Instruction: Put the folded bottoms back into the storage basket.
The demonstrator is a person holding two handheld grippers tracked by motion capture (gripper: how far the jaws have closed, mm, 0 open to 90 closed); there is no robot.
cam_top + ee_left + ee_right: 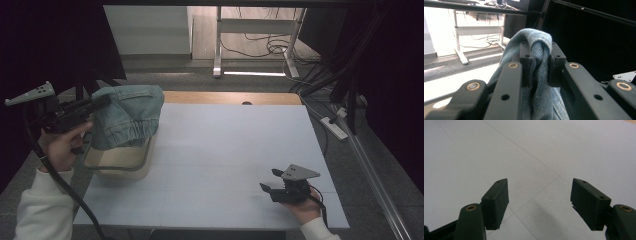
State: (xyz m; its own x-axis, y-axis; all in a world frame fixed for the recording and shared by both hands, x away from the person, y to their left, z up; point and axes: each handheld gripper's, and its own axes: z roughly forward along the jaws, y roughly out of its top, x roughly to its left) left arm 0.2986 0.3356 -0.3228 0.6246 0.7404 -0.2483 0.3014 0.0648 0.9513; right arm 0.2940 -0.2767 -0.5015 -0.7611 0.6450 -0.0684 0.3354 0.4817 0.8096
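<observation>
- Lifting the denim garment (131, 117) out of the cream basket (125, 167) appears to be the step in hand: your left claw (102, 101) has the cloth pinched, and most of it hangs over the basket at the bench's (235, 150) near-left corner.
- In the left gripper view, a fold of the denim garment (537, 50) is bunched between the two pads, which press on it from both sides. Grip looks firm, though only on a narrow ridge of cloth.
- Your right claw (270, 181) stands with its jaws apart and nothing between them, low over the bare bench (529, 152) near the front right, well apart from the garment.
- Left hand (62, 147): raised at the bench's left edge, claw pointing level toward the right, its cable trailing down past the white sleeve (40, 210).
- Right hand (306, 207): resting low, claw aimed leftward across the bench.
- The next move, in my judgement, calls for carrying the garment clear of the basket rim and out over the open bench, where the free right claw can take a second edge. The trailing hem could snag on the basket's handle (145, 159); lift before travelling sideways.
</observation>
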